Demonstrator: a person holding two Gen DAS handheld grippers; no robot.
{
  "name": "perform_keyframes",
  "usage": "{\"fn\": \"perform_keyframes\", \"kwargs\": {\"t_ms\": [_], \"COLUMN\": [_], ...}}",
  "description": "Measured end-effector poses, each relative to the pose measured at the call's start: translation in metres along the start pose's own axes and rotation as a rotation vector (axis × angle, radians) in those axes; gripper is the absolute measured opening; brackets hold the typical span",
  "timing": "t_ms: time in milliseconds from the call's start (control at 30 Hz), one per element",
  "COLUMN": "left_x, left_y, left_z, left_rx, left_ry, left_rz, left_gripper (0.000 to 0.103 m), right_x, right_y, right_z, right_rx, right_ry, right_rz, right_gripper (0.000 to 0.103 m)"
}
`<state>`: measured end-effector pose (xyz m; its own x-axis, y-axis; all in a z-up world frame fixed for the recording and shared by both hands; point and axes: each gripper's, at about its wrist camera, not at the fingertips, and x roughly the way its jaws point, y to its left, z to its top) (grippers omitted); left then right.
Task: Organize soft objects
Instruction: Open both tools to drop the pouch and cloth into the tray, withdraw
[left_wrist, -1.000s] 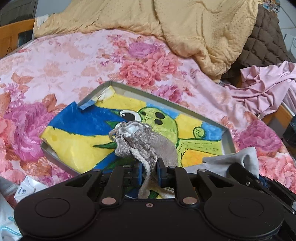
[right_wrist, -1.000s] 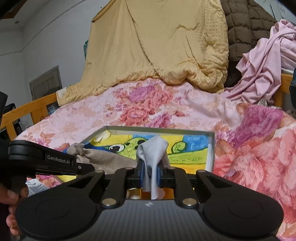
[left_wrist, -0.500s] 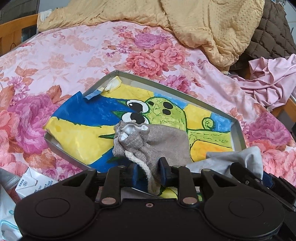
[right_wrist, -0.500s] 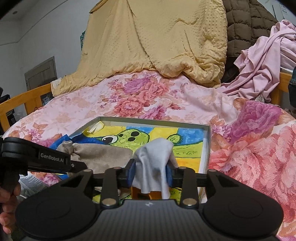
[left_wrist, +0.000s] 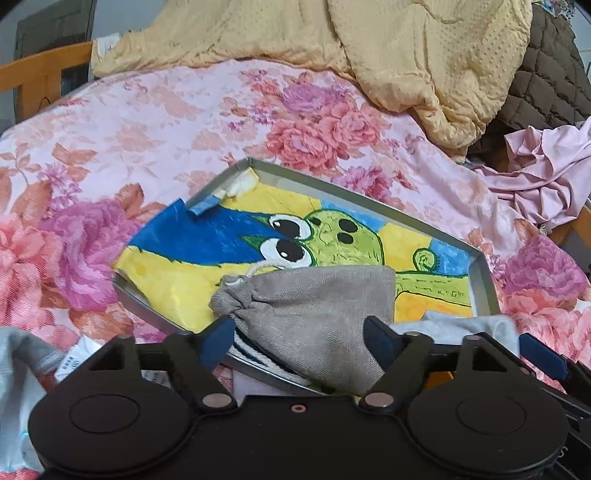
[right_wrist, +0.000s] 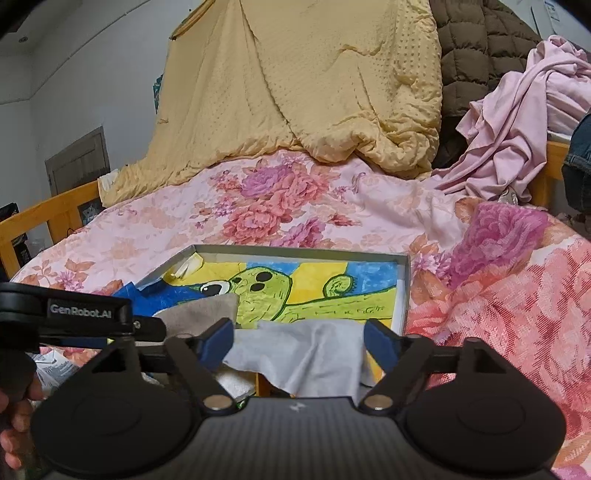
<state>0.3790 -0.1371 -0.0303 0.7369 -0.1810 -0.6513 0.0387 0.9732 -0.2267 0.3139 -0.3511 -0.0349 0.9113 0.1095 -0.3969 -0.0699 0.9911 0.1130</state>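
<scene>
A shallow grey metal tray (left_wrist: 354, 192) (right_wrist: 295, 251), lined with a green-creature drawing, lies on the floral bed cover. A grey drawstring pouch (left_wrist: 314, 310) (right_wrist: 207, 310) rests across the tray's near edge. My left gripper (left_wrist: 299, 339) is opening, its jaws wide on either side of the pouch and its blue pads off the fabric. A pale grey cloth (right_wrist: 306, 354) (left_wrist: 465, 325) lies over the tray's near right corner. My right gripper (right_wrist: 299, 343) is also opening, its pads apart from the cloth lying between them.
A yellow quilt (right_wrist: 295, 81) is heaped at the back, with a brown padded jacket (right_wrist: 476, 55) and pink clothes (right_wrist: 517, 122) at right. Wooden bed rails (right_wrist: 48, 210) run along the left. White packets (left_wrist: 74, 365) lie by the tray's near left. A hand (right_wrist: 14, 413) holds the left gripper.
Both grippers opened from shut. The pouch dropped from the left jaws and flattened onto the tray; the grey cloth fell from the right jaws and spread over the tray's near corner.
</scene>
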Motion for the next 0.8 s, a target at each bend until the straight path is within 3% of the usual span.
{"fn": "perform_keyframes", "kwargs": {"t_ms": [100, 233, 433, 800], "left_x": [-0.011, -0.03, -0.069, -0.154], "left_y": [0.0, 0.003, 0.01, 0.018], "left_z": [0.0, -0.002, -0.011, -0.043], "left_rx": [0.008, 0.0, -0.026, 0.01], "left_ry": [-0.021, -0.076, -0.184, -0.335], "left_rz": [0.011, 0.019, -0.006, -0.012], "left_gripper": [0.084, 0.1, 0.102, 0.102], "right_x": [-0.007, -0.022, -0.057, -0.124], "right_y": [-0.001, -0.004, 0.0, 0.027], "right_z": [0.002, 0.006, 0.01, 0.005], "right_rx": [0.004, 0.039, 0.047, 0.001], "right_ry": [-0.02, -0.057, -0.131, -0.205], "right_rz": [-0.006, -0.009, 0.009, 0.024], "right_gripper": [0.088, 0.094, 0.102, 0.103]}}
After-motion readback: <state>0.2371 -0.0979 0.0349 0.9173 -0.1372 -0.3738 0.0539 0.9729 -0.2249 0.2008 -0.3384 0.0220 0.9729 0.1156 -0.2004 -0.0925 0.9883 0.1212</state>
